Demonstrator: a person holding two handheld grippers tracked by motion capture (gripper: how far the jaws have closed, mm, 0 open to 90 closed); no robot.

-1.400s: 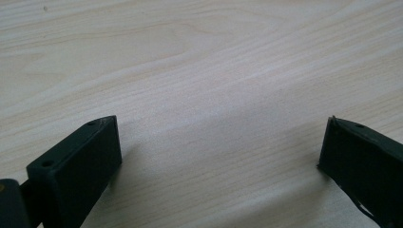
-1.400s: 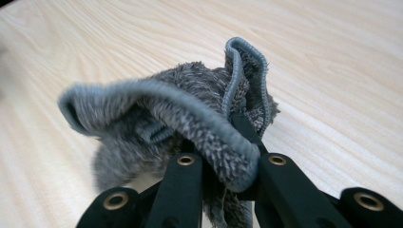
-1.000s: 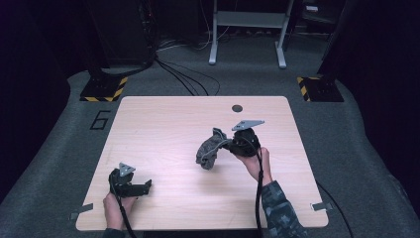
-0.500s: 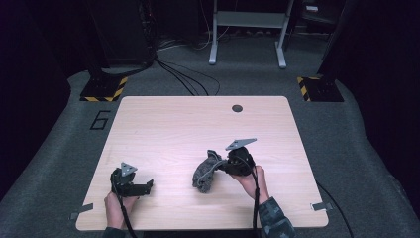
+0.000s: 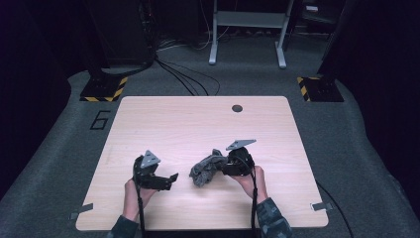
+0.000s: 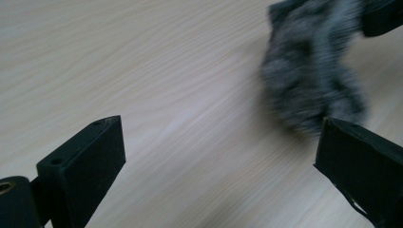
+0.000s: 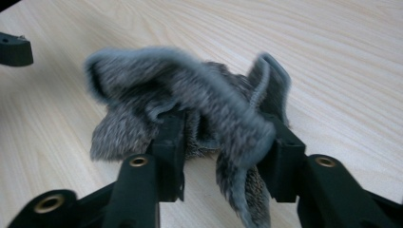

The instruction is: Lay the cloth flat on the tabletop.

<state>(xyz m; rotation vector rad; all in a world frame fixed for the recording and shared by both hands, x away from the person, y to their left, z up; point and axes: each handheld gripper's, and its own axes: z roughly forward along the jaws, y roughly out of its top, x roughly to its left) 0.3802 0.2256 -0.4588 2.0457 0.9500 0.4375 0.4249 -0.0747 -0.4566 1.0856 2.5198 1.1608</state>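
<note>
Nearest, the left gripper (image 5: 171,177) hovers with its black jaws spread wide and nothing between them. Just beyond, the crumpled grey fuzzy cloth (image 5: 205,170) lies on the pale wooden table (image 5: 198,124), between the two grippers. The right gripper (image 7: 221,142) has just been opening, its jaws partly apart with cloth folds draped loosely between them.

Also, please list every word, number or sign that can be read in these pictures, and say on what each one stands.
"6": a large dark numeral on the grey floor mat, left of the table.
Yellow and black hazard stripes, no text, on the stand bases at left and right.
Nothing readable on the cloth or either gripper.
</note>
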